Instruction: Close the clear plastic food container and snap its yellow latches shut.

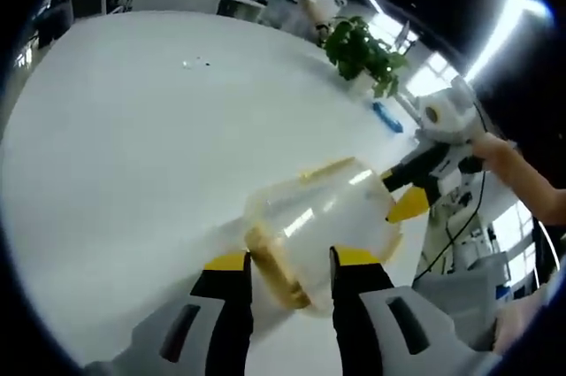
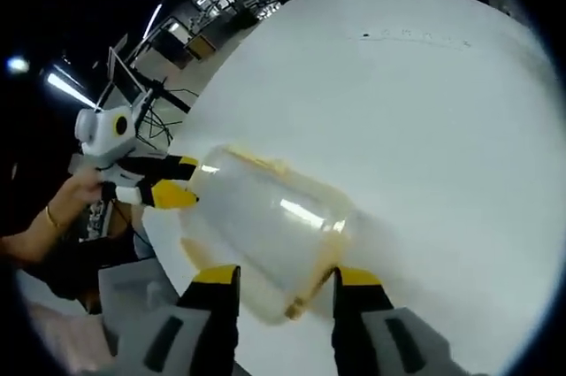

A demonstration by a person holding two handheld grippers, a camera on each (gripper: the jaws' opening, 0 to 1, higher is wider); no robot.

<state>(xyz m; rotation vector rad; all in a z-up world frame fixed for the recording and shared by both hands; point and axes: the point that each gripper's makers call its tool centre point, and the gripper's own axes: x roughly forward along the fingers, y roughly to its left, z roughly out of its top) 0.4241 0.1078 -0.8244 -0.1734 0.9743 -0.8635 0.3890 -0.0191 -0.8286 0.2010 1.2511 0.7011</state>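
The clear plastic food container [image 1: 323, 217] lies on its side just above the white table [image 1: 133, 146], held from both ends. My left gripper [image 1: 290, 259] has its yellow-tipped jaws closed against the container's yellow-rimmed end. The right gripper [image 1: 409, 195] comes in from the right and meets the other end. In the right gripper view the container [image 2: 270, 221] runs away from my right gripper [image 2: 287, 276], whose jaws clamp its near yellow-edged end. The left gripper [image 2: 175, 180] pinches the far end there. I cannot tell how the latches stand.
A potted green plant [image 1: 363, 50] and a small blue object [image 1: 386, 117] sit near the table's far right edge. A person's hand [image 1: 522, 172] holds the right gripper. Grey furniture [image 1: 460, 296] stands off the table edge. Desks and a monitor [image 1: 88, 0] lie beyond.
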